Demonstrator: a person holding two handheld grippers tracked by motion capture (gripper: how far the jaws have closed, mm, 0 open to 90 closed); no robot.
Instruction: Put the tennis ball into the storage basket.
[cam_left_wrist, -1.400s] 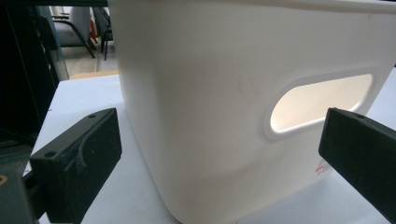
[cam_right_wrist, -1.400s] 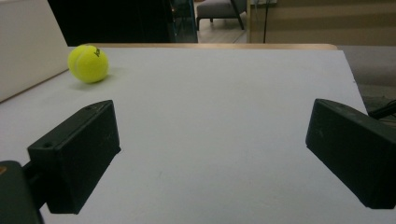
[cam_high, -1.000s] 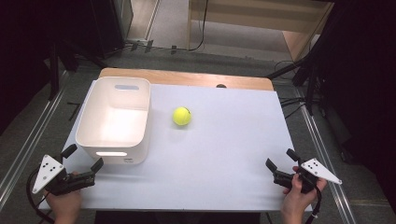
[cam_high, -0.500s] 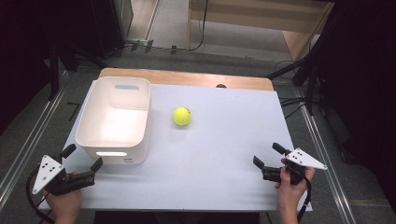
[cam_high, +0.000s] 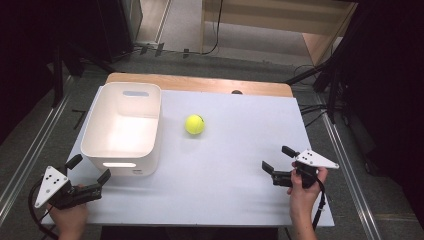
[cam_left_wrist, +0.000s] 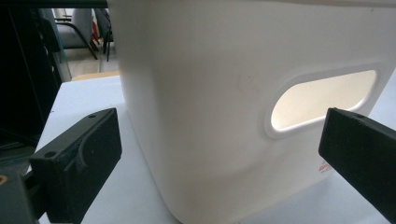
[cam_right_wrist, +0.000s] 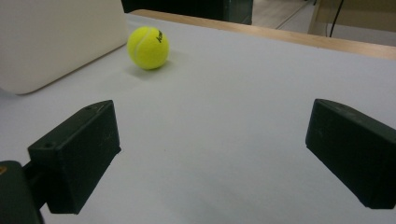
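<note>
Two tools, left tool (cam_high: 89, 170) and right tool (cam_high: 277, 159), gape empty; one ball (cam_high: 194, 124), one bin (cam_high: 123, 129).

The tennis ball (cam_high: 194, 124) is yellow-green with dark lettering. The bin (cam_high: 123, 128) is plain white. The tabletop (cam_high: 225, 175) is pale grey-white, wood-edged.

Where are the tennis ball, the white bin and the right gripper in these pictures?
tennis ball (cam_high: 194, 124): high view, middle of the ball.
white bin (cam_high: 123, 95): high view, far rim by the handle slot.
right gripper (cam_high: 278, 161): high view, midway between its open fingers.
</note>
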